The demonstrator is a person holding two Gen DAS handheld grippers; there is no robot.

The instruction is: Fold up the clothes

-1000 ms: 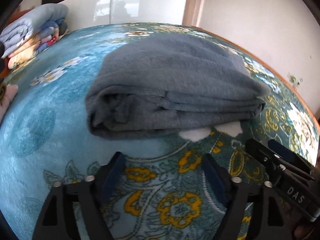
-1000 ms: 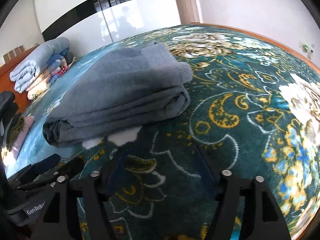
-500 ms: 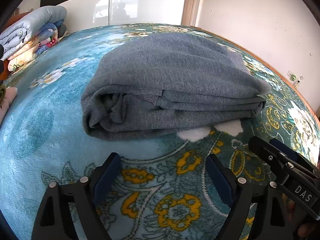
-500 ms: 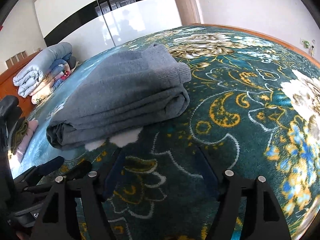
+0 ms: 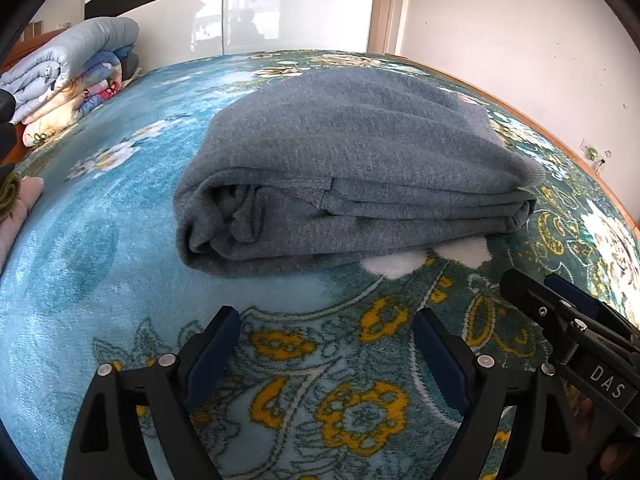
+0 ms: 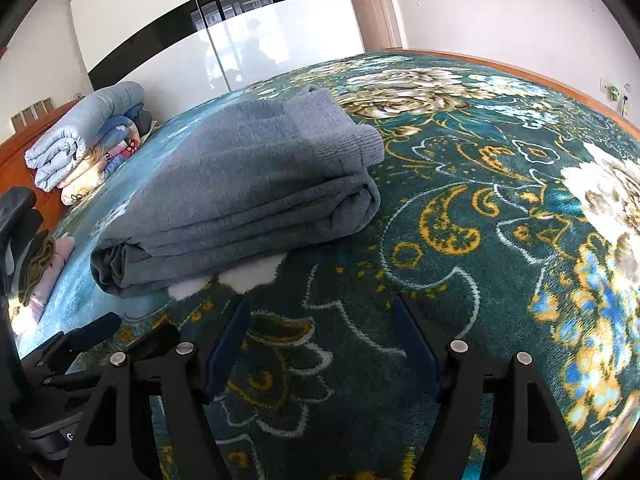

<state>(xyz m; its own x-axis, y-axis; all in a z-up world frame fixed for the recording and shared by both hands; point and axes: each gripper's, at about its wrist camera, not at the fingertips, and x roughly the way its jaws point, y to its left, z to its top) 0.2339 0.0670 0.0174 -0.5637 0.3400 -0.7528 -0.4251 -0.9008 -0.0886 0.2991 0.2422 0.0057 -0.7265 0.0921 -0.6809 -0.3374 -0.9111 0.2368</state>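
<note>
Your grey sweater (image 5: 352,184) lies folded into a thick, flat bundle on the floral bedspread (image 5: 100,240), a little beyond both tools and touching neither. Its stacked layers face you along the near edge, and a ribbed cuff or hem rests on top at the far right corner, which suggests the folding of this piece is finished or nearly so.

Your left gripper (image 5: 326,344) hangs over bare bedspread just in front of the bundle; its jaws have just been opening and stand spread wide with nothing between them. Your right gripper (image 6: 320,332) sits beside it, also spread and empty, aimed at the spread near the bundle's right end. Both point down at a slant toward the bed, so you are placed to come in low under the near edge if you want to lift or shift it.

Folded quilts (image 6: 84,140) are stacked at the far left, well apart from the sweater, and a small pile of other garments (image 6: 40,268) lies at the left edge, likely your next work.
</note>
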